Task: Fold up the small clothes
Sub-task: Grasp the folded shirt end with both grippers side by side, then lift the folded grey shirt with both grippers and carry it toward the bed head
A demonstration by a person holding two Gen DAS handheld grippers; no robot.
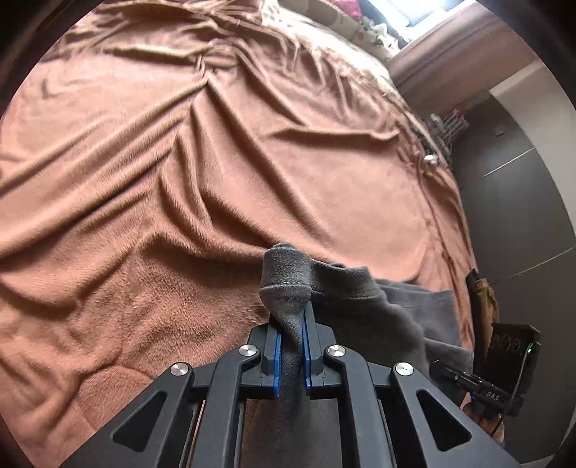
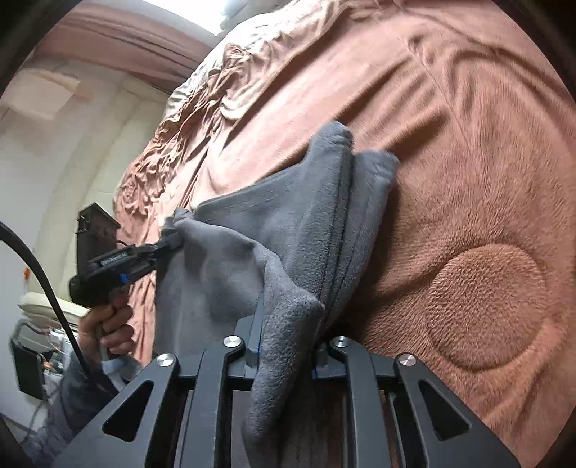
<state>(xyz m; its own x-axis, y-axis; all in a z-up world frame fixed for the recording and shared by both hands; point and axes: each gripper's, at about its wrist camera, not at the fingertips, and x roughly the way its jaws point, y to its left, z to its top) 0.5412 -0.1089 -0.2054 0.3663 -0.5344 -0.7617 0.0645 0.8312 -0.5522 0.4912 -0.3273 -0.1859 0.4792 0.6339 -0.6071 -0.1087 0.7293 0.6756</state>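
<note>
The left gripper [image 1: 292, 324] has its blue pads [image 1: 277, 356] pinched nearly together on a bunched corner of a grey fleece garment [image 1: 360, 306], the cloth squeezed thin between them and a hemmed tab of it standing up past the tips. The right gripper [image 2: 288, 345] is likewise clamped on a thick fold of the same garment [image 2: 273, 230]; its jaws are mostly buried in the fleece, which spills back over the linkage. From the right wrist view the left gripper [image 2: 169, 244] shows at the left, gripping the far corner, with the person's hand [image 2: 108, 324] around its handle and a black cable [image 2: 43, 280] running across in front. The garment hangs stretched between the two grippers, its far end with a stitched seam resting on the rumpled brown plush blanket [image 1: 180, 162] that covers the bed. An embossed circle [image 2: 486, 306] marks the blanket just right of the cloth. Beyond the bed's far edge stand a grey wardrobe [image 1: 522, 187] and a bright window [image 1: 406, 10].
</note>
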